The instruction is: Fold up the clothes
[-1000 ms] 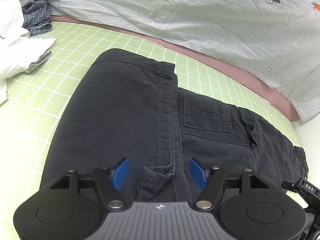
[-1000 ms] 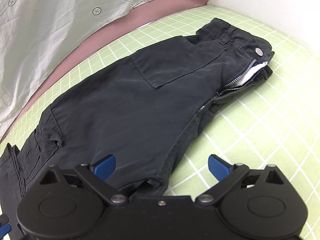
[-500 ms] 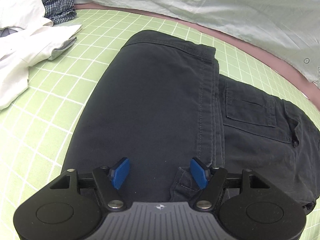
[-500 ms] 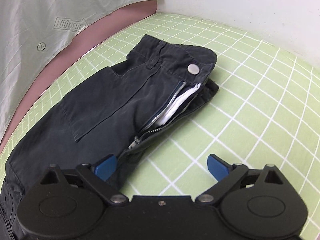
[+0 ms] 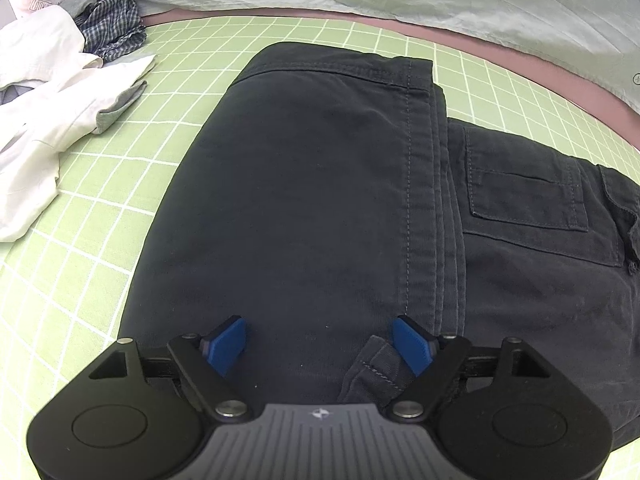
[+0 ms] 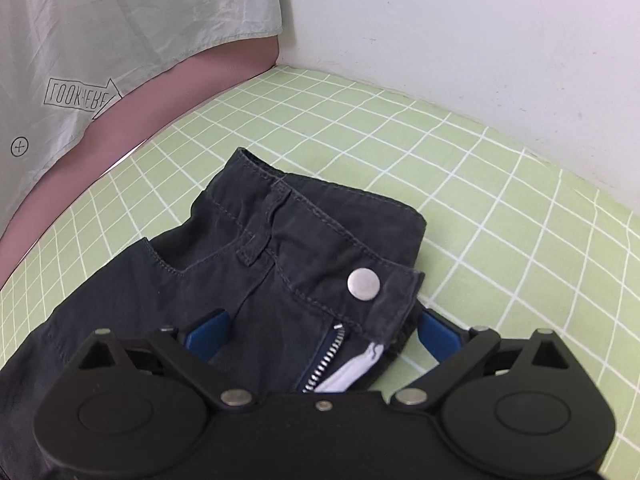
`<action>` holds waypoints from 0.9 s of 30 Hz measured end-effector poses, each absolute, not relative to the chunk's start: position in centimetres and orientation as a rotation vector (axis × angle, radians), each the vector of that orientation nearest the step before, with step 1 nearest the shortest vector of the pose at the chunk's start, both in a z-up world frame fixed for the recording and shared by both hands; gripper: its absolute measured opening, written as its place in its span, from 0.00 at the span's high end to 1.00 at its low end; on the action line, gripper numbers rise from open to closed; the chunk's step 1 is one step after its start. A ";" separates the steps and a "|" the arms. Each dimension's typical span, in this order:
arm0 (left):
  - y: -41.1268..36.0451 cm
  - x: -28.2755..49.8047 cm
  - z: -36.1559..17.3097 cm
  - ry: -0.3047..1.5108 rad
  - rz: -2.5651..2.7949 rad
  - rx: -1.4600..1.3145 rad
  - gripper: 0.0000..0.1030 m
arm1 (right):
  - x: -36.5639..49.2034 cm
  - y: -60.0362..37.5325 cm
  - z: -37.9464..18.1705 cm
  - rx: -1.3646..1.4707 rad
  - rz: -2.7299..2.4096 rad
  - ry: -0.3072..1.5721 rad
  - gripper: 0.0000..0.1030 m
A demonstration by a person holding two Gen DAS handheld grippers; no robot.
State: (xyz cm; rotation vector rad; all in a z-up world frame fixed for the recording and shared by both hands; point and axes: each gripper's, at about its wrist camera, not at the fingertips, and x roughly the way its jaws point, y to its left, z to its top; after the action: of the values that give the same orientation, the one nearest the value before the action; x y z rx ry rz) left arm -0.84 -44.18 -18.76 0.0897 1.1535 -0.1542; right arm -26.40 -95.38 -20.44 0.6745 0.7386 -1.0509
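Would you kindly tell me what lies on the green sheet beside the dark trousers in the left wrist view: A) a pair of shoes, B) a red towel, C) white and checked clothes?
C: white clothes and a checked garment lie left of the trousers.

The trousers (image 5: 304,200) are dark navy, almost black, with slightly paler stitching, a silver snap button (image 6: 363,284), silver zip teeth (image 6: 326,360) and a white lining (image 6: 352,374) showing at the fly. They lie on a light green sheet (image 5: 100,216) crossed by a white grid. The left tool (image 5: 320,344) is black and grey with blue pads (image 5: 226,344); the right tool (image 6: 324,332) is black with blue pads too. A white shirt (image 5: 44,92) and a blue checked cloth (image 5: 114,28) lie nearby. The quilt (image 6: 100,24) is pale mint with black line prints, over a dusty pink edge (image 6: 192,80). The wall (image 6: 460,20) is white.
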 end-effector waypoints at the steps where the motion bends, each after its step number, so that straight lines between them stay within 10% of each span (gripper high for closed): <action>1: -44.2 -0.8 -18.8 1.154 -0.152 0.091 0.20 | -26.3 -95.8 -20.7 0.695 -1.053 0.731 0.02; 7: -44.2 -0.9 -18.8 1.149 -0.147 0.091 0.16 | -26.2 -96.1 -20.9 0.742 -1.052 0.700 0.08; 12: -44.3 -1.0 -18.8 1.142 -0.143 0.092 0.16 | -27.8 -96.5 -19.3 0.802 -0.971 0.621 0.65; 27: -41.4 -1.3 -15.0 1.031 -0.224 0.127 0.16 | -22.2 -85.3 -7.2 0.375 -0.758 0.444 0.72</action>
State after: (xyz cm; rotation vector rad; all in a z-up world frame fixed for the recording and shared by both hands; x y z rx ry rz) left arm -1.27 -41.43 -15.02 0.1273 1.0311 -0.2243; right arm -22.25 -85.32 -7.21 0.3752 0.4435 -0.7580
